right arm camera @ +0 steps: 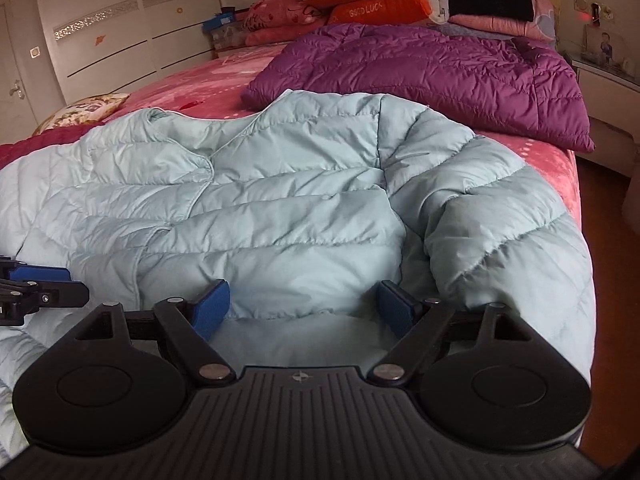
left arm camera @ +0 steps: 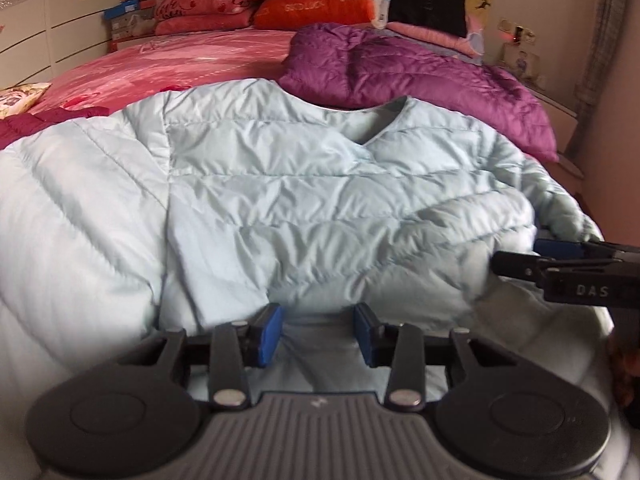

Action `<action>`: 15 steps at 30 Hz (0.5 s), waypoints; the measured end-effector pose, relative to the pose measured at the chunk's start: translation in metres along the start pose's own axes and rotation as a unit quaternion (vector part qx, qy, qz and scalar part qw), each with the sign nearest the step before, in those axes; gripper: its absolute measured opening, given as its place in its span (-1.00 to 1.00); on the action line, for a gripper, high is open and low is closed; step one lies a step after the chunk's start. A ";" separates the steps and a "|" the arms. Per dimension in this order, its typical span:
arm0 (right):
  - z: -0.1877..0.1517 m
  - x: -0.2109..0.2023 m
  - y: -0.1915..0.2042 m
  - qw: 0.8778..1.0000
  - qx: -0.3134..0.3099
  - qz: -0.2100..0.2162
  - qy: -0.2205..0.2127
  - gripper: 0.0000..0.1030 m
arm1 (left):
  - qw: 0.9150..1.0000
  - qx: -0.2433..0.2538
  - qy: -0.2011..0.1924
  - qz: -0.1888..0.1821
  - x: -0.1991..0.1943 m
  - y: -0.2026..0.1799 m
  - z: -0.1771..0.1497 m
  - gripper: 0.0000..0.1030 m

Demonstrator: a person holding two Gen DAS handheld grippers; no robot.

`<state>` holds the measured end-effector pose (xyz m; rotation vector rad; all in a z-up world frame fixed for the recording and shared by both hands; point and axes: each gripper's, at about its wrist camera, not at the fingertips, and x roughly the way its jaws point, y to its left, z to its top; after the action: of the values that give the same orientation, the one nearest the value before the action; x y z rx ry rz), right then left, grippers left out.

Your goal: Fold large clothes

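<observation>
With the pale blue jacket (right arm camera: 280,200) spread across mid-frame on the bed (right arm camera: 552,168), left gripper (left arm camera: 319,334) part-open and right gripper (right arm camera: 304,308) wide apart, neither clamping cloth, a shallow pinch could slip off the slick quilting.

The pale blue quilted down jacket (right arm camera: 280,208) is smooth, faintly shiny cloth; the purple down jacket (right arm camera: 440,72) shines more. The bed sheet (right arm camera: 192,96) looks plush.

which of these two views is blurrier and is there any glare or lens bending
Left wrist view: blurrier, light blue jacket smeared toward the left edge. Right wrist view: sharper, quilting crisp on the purple jacket. Both: fisheye bows the wardrobe, dark corners, soft daylight, no harsh glare.
</observation>
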<state>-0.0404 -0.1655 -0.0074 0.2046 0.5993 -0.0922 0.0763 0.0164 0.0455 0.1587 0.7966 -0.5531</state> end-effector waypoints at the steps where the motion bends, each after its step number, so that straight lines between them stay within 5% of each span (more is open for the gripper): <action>1: 0.001 0.006 0.001 1.000 -0.001 -0.002 0.001 0.98 | 1.000 -0.001 -0.004 0.006 0.005 0.001 0.003 -0.23; 15: 0.037 0.066 0.001 0.999 -0.005 -0.040 -0.013 1.00 | 0.991 -0.010 -0.068 0.112 0.056 0.024 0.048 -0.23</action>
<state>0.0344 -0.1745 -0.0146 0.1688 0.5816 -0.1695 0.1508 -0.0026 0.0375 0.1873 0.6419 -0.3386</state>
